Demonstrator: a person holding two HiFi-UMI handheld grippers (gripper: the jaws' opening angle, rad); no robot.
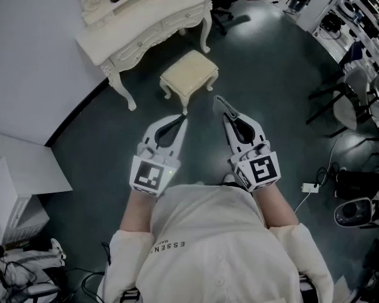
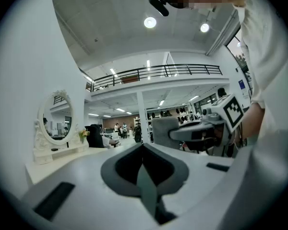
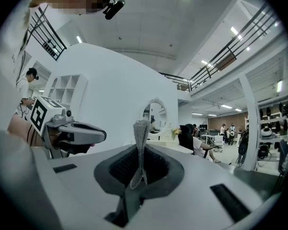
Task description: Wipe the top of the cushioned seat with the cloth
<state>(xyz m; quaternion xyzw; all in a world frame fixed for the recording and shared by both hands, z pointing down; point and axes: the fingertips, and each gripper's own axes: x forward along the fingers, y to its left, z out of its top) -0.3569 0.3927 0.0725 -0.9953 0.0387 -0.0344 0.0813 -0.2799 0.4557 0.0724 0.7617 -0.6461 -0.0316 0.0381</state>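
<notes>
The cushioned seat [image 1: 188,73] is a small cream stool with curved legs, standing on the dark floor ahead of me in the head view. Both grippers are held in the air short of it, pointing towards it. My left gripper [image 1: 182,121] [image 2: 145,174] is shut with nothing between its jaws. My right gripper [image 1: 226,110] [image 3: 138,178] is shut on a thin grey knitted cloth [image 3: 141,138] [image 1: 219,101], which sticks out past the jaw tips. Neither gripper touches the seat. Each gripper view looks out into the room, and the seat is not seen in either.
A white carved vanity table [image 1: 145,27] with an oval mirror [image 2: 57,120] stands just behind the stool against the white wall. Chairs and cables [image 1: 316,188] crowd the floor at right. White boxes [image 1: 19,194] sit at left. People are far off across the hall.
</notes>
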